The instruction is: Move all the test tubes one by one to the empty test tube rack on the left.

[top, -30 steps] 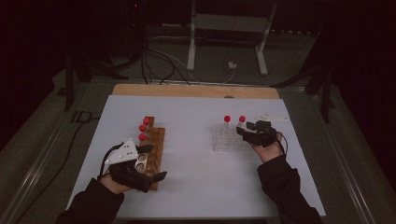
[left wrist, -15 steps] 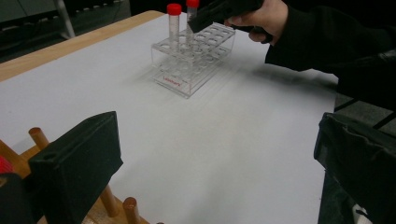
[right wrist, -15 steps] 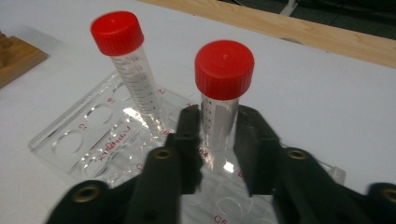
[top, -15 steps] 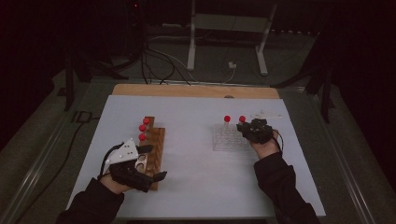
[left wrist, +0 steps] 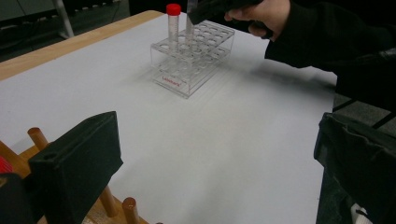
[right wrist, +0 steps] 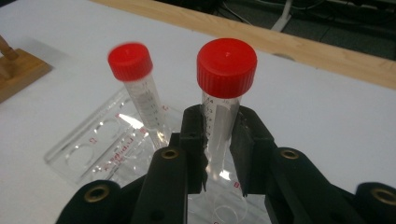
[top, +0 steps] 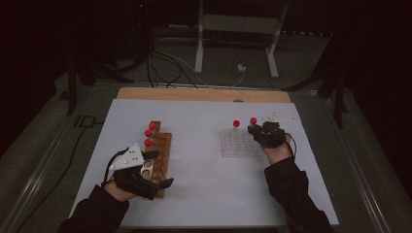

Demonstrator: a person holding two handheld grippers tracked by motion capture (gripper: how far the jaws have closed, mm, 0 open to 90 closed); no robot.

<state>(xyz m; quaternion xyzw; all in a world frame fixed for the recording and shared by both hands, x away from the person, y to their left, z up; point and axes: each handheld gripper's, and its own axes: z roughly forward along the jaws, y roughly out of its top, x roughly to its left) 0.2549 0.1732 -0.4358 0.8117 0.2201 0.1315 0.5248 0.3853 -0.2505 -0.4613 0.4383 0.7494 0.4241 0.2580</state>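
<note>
1. Our right gripper [right wrist: 218,135] is clamped on a red-capped tube [right wrist: 223,105], its jaws having just closed on the clear body below the cap; the tube stands in the clear tube rack [top: 241,143] at the table's right.
2. We should lift straight up along the tube's axis, since any tilt would likely bind it in its hole and drag the light rack along.
3. A second red-capped tube [right wrist: 138,93] stands just beside ours in the same rack; we judge it wise to keep the jaws from brushing it.
4. Our left gripper [top: 154,169] rests over the wooden peg rack [top: 163,145] with its jaws spread and nothing between them.
5. It could steady that rack if the tube is headed there.
</note>
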